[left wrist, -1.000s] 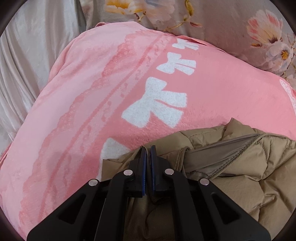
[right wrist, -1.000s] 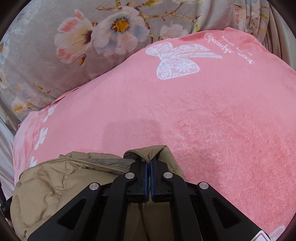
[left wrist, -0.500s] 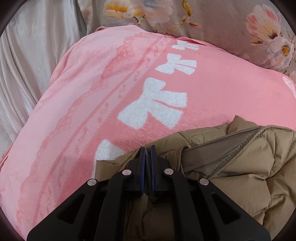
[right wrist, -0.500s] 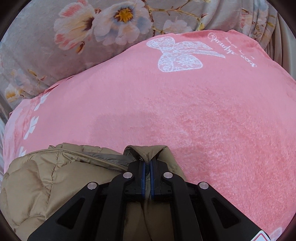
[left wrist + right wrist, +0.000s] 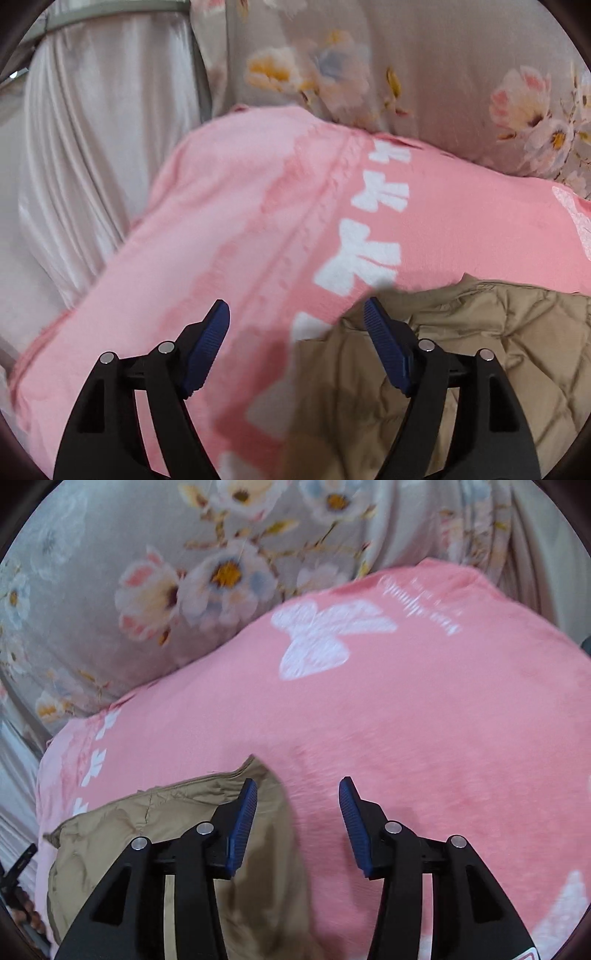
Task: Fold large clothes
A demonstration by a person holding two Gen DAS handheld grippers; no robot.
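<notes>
A tan quilted puffer jacket lies bunched on a pink blanket. In the left wrist view it fills the lower right; my left gripper is open and empty, its right finger over the jacket's edge. In the right wrist view the jacket lies at lower left; my right gripper is open and empty, its left finger above the jacket's corner, its right finger over the pink blanket.
A grey floral quilt is bunched behind the blanket, also in the right wrist view. Pale satin fabric hangs at the left. A dark object shows at the right view's left edge.
Both grippers were shut on folds of the jacket; both have opened and let go. The jacket has dropped onto the blanket, and both views have tilted slightly upward.
</notes>
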